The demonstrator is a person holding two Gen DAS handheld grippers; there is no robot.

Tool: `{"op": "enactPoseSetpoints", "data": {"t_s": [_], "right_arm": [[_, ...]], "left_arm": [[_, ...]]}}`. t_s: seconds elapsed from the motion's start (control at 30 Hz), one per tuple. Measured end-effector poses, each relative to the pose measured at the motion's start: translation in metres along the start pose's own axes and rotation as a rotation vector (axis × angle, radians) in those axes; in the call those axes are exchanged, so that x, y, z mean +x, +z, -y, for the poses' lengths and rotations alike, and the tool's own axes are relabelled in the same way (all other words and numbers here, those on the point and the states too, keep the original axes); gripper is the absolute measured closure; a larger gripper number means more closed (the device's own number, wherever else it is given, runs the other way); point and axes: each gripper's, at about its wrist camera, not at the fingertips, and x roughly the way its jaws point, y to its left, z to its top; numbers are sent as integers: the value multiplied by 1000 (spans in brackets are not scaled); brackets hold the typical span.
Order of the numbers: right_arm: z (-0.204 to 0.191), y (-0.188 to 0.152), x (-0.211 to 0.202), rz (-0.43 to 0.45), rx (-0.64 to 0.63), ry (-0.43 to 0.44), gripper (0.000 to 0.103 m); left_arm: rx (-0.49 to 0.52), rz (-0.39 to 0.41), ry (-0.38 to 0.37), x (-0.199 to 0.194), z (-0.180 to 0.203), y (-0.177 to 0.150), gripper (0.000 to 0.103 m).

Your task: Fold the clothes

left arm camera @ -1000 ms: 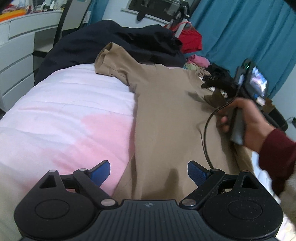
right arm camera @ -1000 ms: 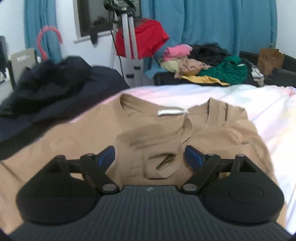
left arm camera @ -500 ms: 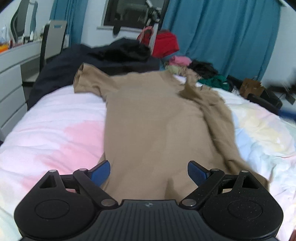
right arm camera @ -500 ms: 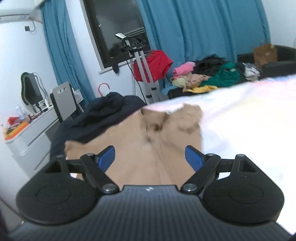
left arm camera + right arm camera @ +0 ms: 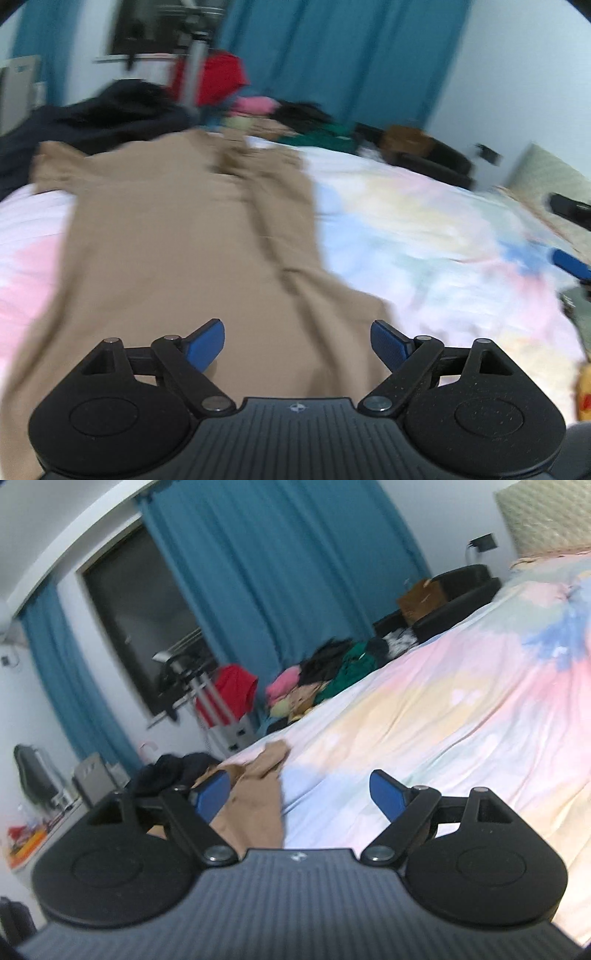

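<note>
A tan T-shirt [image 5: 177, 240] lies lengthwise on the bed, its right side folded in over the body. My left gripper [image 5: 297, 343] hovers over the shirt's near hem; its jaws are closing, with only the flat cloth below them and nothing pinched. In the right wrist view the same tan T-shirt [image 5: 258, 797] shows small at the left. My right gripper [image 5: 299, 797] stands open over the pastel bedspread [image 5: 424, 731] beside the shirt's edge, holding nothing. A blue fingertip [image 5: 570, 263] of the right gripper shows at the right edge of the left wrist view.
A dark garment [image 5: 103, 114] is heaped at the bed's far left end. Beyond the bed are a clothes pile [image 5: 325, 679], a red garment [image 5: 236, 690] on a stand, teal curtains [image 5: 288, 576], a black sofa [image 5: 450, 594] and a desk [image 5: 33, 842] at the left.
Both views have swung to the right. The right gripper has left the shirt's collar and pulled back to the bedspread beside the shirt. The left gripper's jaws have narrowed a little.
</note>
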Motion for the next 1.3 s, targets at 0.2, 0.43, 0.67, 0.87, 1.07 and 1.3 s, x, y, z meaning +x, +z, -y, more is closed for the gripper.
{"op": "enactPoseSetpoints", "data": {"t_s": [0.2,0.43,0.67,0.87,1.07,1.3], "right_arm": [[31,2,9,-18,77,-20,19],[39,-6,23,-70,101,-17,18],[31,-15,29,-130,70,8,18],[22,-20,31,-158,56,10,18],[-2,-33,40,-220,-9,20,18],[-20,-45,38,-260,-79,22,18]], "left_arm": [[43,-98,-151,38,54,-10,24],[26,-247,-144,90,58,-24,66],[4,-238,-190,70,50,-18,100],[-199,-165,-252,-14,2,-6,100],[-263,-215,-88,-66,-61,-20,101],[-174,-401,152,-36,-91,-42,100]]}}
